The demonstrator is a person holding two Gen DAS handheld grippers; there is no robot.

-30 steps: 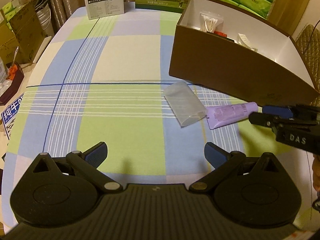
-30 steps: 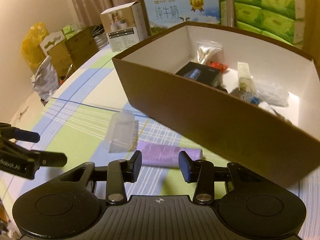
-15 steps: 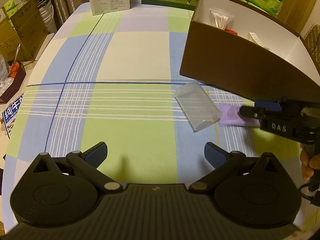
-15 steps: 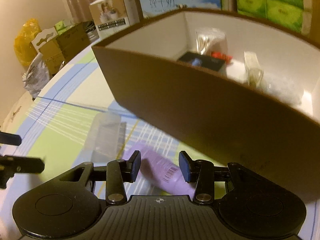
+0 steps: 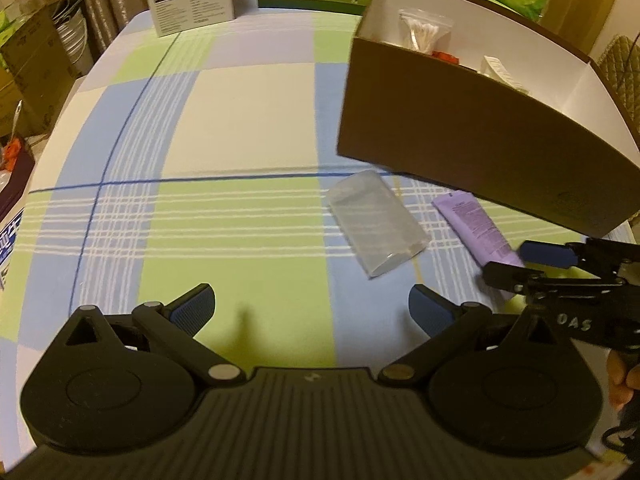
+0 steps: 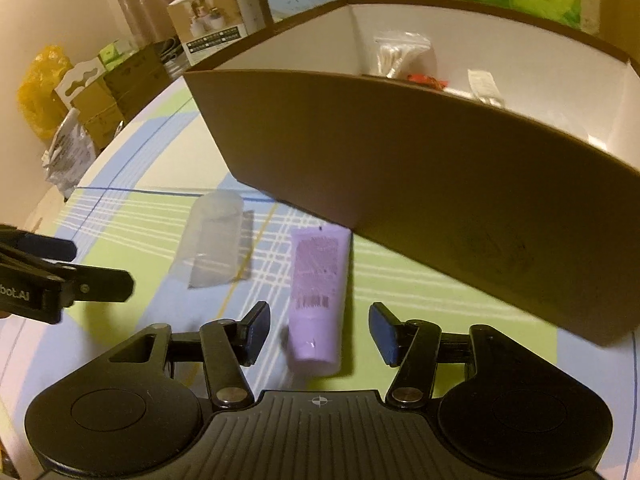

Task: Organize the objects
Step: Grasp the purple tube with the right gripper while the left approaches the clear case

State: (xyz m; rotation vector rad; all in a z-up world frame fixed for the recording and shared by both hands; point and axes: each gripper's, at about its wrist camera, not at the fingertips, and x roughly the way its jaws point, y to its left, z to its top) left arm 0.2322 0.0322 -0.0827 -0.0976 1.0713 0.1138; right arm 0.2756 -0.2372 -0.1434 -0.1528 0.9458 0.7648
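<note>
A purple tube (image 6: pixel 318 292) lies on the checked tablecloth, lengthwise between the fingers of my right gripper (image 6: pixel 320 332). That gripper is open and its pads stand clear of the tube on both sides. In the left wrist view the purple tube (image 5: pixel 476 226) has the right gripper (image 5: pixel 516 262) at its near end. A clear plastic container (image 5: pixel 376 228) lies just left of it; the right wrist view shows the same container (image 6: pixel 216 240). My left gripper (image 5: pixel 310 306) is open and holds nothing, hovering over the cloth short of the container.
A big brown box (image 5: pixel 460 136) with a white inside stands right behind the tube, holding a bag of cotton swabs (image 5: pixel 420 32) and other small items. A white carton (image 5: pixel 192 4), a milk carton and green tissue packs line the far edge. A hand (image 5: pixel 622 376) holds the right gripper.
The right gripper has dropped lower, opened wider and now straddles the tube. The tube has turned from crosswise to lengthwise. The left gripper has shifted only slightly.
</note>
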